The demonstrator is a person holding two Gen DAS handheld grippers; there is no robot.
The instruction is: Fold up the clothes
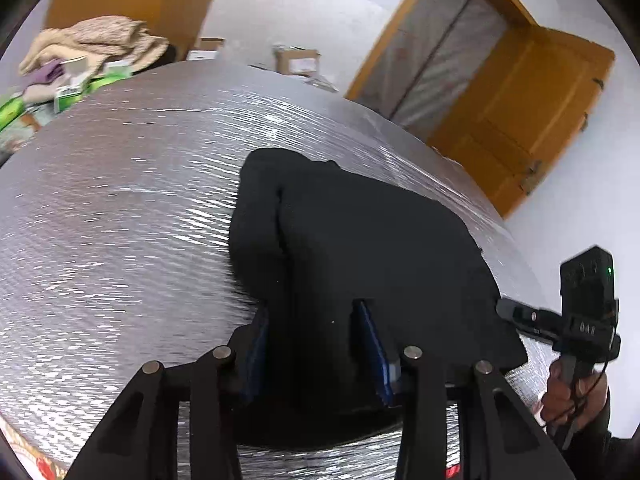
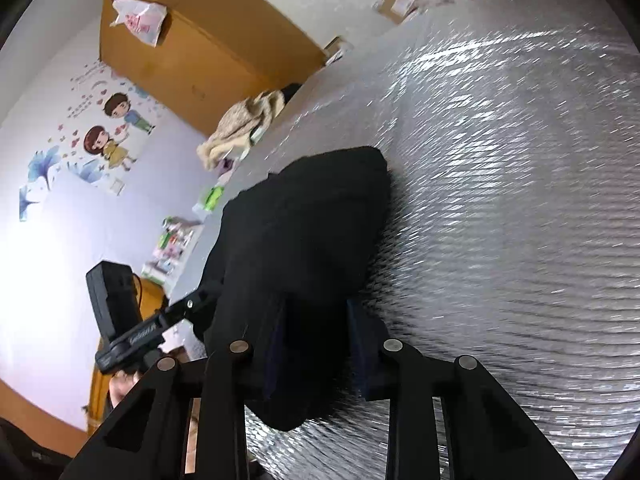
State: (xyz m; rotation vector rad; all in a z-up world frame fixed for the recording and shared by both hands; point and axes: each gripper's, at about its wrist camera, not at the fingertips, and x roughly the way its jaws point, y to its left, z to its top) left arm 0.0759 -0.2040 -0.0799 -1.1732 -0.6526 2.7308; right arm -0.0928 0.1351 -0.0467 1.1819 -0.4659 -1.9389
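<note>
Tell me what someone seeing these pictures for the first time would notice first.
A black garment, partly folded, lies in the middle of a shiny silver quilted surface, dark against all that glare. The left gripper and right gripper both reach onto its near edge. Behind, an orange-brown door and cartoon wall stickers stand out.

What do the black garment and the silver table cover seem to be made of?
Garment: probably soft knit or fleece-like fabric, matte black; it sags in thick rounded folds and gives no shine. Cover: probably foil-faced or metallised plastic sheet, glossy silver; fine ribbed lines glint with bright highlights. Exact material cannot be told.
</note>
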